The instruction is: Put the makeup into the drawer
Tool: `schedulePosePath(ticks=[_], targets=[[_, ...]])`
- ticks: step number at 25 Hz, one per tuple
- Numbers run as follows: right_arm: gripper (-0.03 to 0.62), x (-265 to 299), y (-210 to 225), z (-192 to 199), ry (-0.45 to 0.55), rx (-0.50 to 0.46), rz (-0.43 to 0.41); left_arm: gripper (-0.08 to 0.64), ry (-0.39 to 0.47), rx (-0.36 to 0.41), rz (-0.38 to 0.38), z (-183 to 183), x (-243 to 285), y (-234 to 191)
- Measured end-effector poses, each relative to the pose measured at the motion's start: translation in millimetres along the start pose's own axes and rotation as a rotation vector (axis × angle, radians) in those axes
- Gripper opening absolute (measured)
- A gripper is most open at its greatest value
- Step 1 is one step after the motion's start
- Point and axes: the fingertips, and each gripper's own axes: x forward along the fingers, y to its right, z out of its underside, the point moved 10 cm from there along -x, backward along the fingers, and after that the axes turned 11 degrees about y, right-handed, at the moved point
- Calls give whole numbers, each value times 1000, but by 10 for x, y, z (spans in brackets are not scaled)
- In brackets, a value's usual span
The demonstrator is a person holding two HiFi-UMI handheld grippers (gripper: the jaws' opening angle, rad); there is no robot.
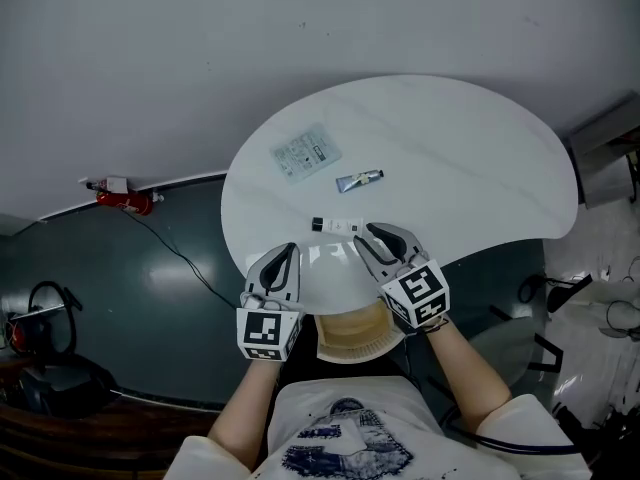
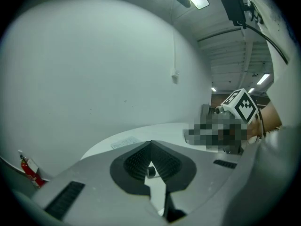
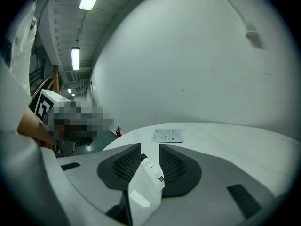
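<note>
With the drawer (image 1: 352, 344) apparently open under the worktop (image 1: 450, 158), the right gripper (image 3: 149, 149) straddles the white tube (image 3: 151, 172) lying at lower centre, fingers released ready to grasp it, while the left gripper (image 2: 150, 147), fingers clenched on nothing, idles alongside.

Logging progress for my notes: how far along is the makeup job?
Done: drawer open, nothing visible inside. In hand: right hand-held gripper open, the white tube between its jaws, not gripped. Remaining: that tube, the small tube and the sachet.
</note>
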Motion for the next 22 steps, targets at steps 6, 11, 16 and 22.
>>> schedulePosePath(ticks=[6,11,16,22], targets=[[227,260,10,147,-64,-47,-98,46,-25,-1,-14,124,88,-71],[265,444,19,261,-134,-97,-152,46,-42,-12,-23,210,104,-108],[270,654,24,382,-207,-203,-207,46,-63,-24,-35,288,117,-170],[268,834,32,543,-292,-292,-265,46,-85,-41,-36,388,124,-209]])
